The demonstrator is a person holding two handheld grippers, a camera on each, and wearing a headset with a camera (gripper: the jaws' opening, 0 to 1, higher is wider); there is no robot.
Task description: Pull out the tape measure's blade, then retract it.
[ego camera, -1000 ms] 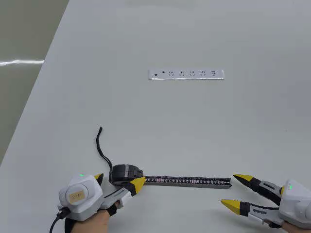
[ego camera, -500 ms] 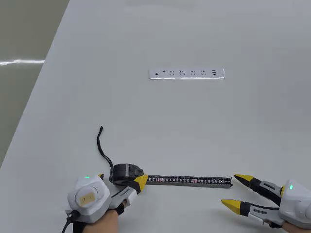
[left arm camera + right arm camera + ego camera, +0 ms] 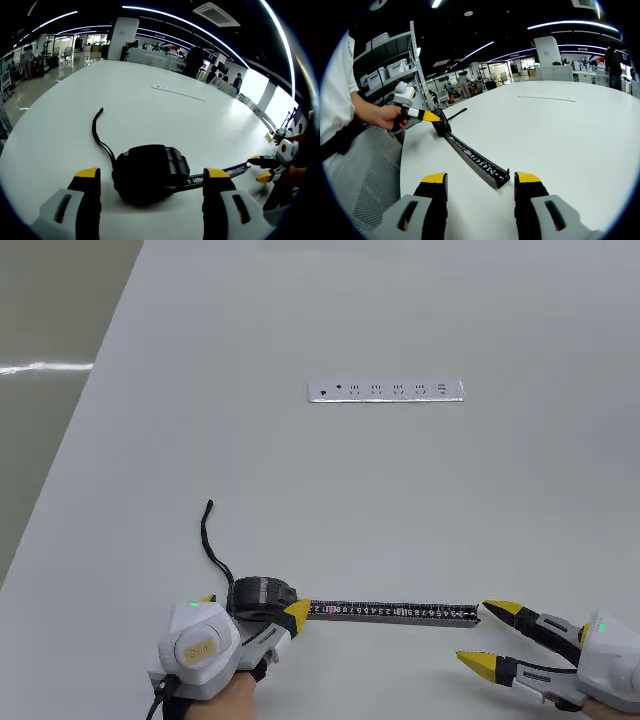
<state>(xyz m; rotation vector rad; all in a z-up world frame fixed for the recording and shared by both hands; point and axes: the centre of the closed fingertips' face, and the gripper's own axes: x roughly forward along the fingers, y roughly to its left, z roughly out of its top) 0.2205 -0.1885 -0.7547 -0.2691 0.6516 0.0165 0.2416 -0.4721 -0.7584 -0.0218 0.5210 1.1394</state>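
Observation:
The black tape measure case point(image 3: 262, 595) lies near the table's front edge, with its blade point(image 3: 390, 611) drawn out to the right and flat on the table. My left gripper point(image 3: 252, 606) is open, one yellow-tipped jaw on either side of the case point(image 3: 150, 172) with a gap on both sides. A black wrist strap point(image 3: 210, 540) trails from the case toward the far left. My right gripper point(image 3: 488, 633) is open at the blade's end hook point(image 3: 501, 177), which sits between its jaws without being touched.
A white power strip point(image 3: 386, 391) lies flat at mid-table, well beyond the tape. The white table's left edge point(image 3: 60, 480) drops to the floor. A person's hand point(image 3: 382, 116) holds the left gripper. Shelving and other people stand far off.
My left gripper has shifted to the right, closer in behind the case. The case, the blade and my right gripper have hardly moved.

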